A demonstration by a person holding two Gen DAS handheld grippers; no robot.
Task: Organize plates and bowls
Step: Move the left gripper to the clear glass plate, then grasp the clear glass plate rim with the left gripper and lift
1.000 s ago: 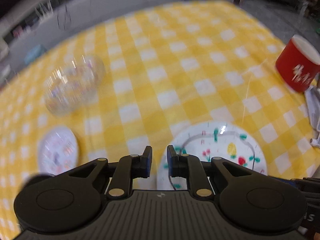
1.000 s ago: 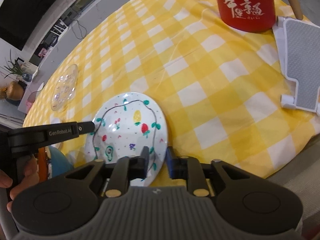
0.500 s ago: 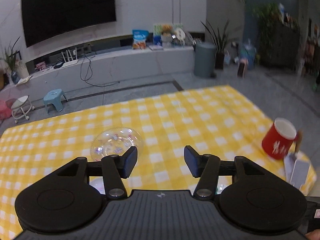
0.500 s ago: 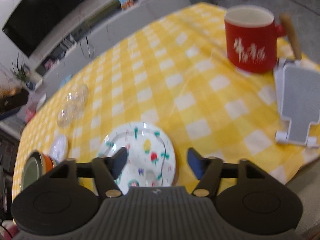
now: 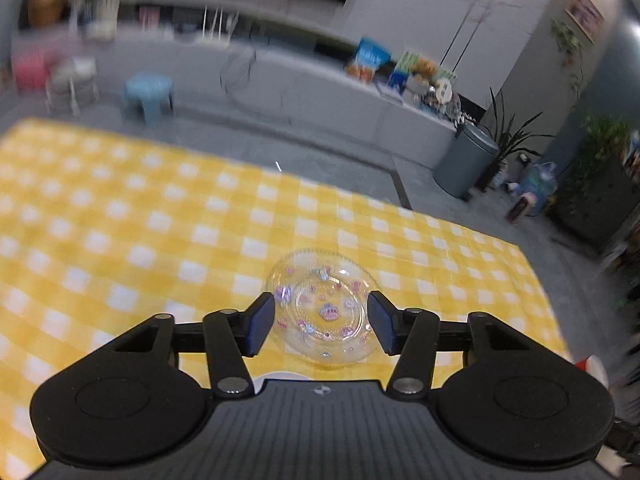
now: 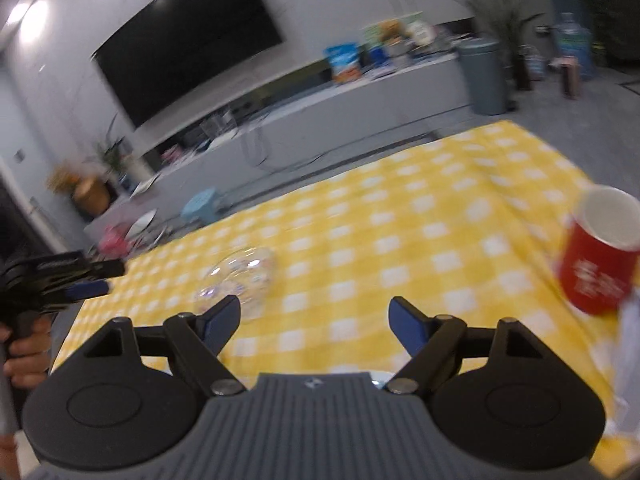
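Bowl: clear glass bowl (image 5: 323,312) with small purple and pink prints, standing on the yellow checked table (image 5: 120,220), framed between the fingers of the left gripper (image 5: 322,324) but apart from both pads.
Left gripper: fingers spread wide, holding nothing.
Right gripper (image 6: 314,320): fingers spread wide too, empty, raised over the near edge of the table.
Step in hand, as judged: left-side reach for the bowl.
Doing it well: lower first, bring one pad inside the rim and one outside, close gently, since thin slick glass likely to slip or tip under a sideways push.
Seen only from the right wrist: red mug (image 6: 600,256) near the table's right edge, well apart from the bowl (image 6: 240,276); left gripper (image 6: 86,290) in the person's hand.
Seen only from the left wrist: prints on the bowl's floor, sliver of a white dish (image 5: 280,376) just below the fingers.
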